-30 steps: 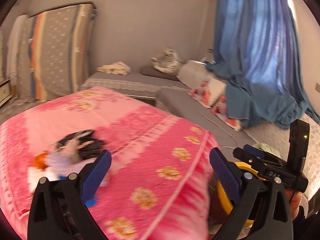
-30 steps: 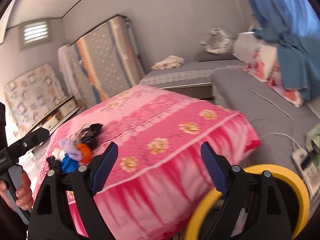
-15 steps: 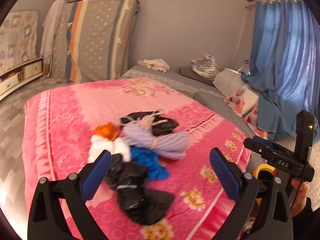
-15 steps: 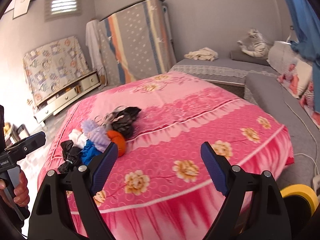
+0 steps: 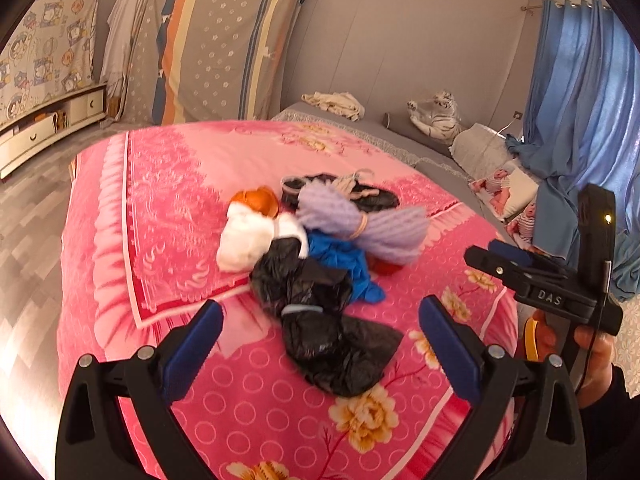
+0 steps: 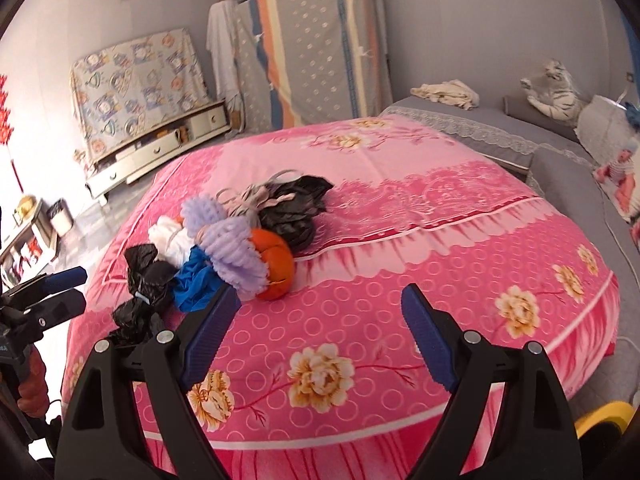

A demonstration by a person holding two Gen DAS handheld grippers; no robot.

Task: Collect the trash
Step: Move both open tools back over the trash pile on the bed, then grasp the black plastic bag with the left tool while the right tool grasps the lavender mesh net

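Observation:
A heap of trash lies on the pink flowered bed (image 5: 168,240) (image 6: 440,248): a crumpled black bag (image 5: 320,320) (image 6: 140,280), a blue piece (image 5: 340,260) (image 6: 196,280), a white wad (image 5: 248,236) (image 6: 172,240), a lilac ribbed bundle (image 5: 360,220) (image 6: 232,248), an orange ball (image 5: 256,200) (image 6: 276,260) and a second black bag (image 5: 372,196) (image 6: 296,208). My left gripper (image 5: 320,352) is open, just short of the black bag. My right gripper (image 6: 316,332) is open over the bedspread, right of the heap. Each gripper shows in the other's view (image 5: 512,260) (image 6: 56,284).
A yellow-rimmed bin (image 6: 608,416) (image 5: 532,336) stands below the bed's near right edge. Grey mattresses (image 6: 560,160) with a toy tiger (image 5: 436,116) lie behind. A low white cabinet (image 6: 160,152) and an upright mattress (image 5: 224,40) line the far wall.
Both views have swung left and closer to the heap. The trash now lies in front of the left gripper, and the yellow bin has slid to the frame edge.

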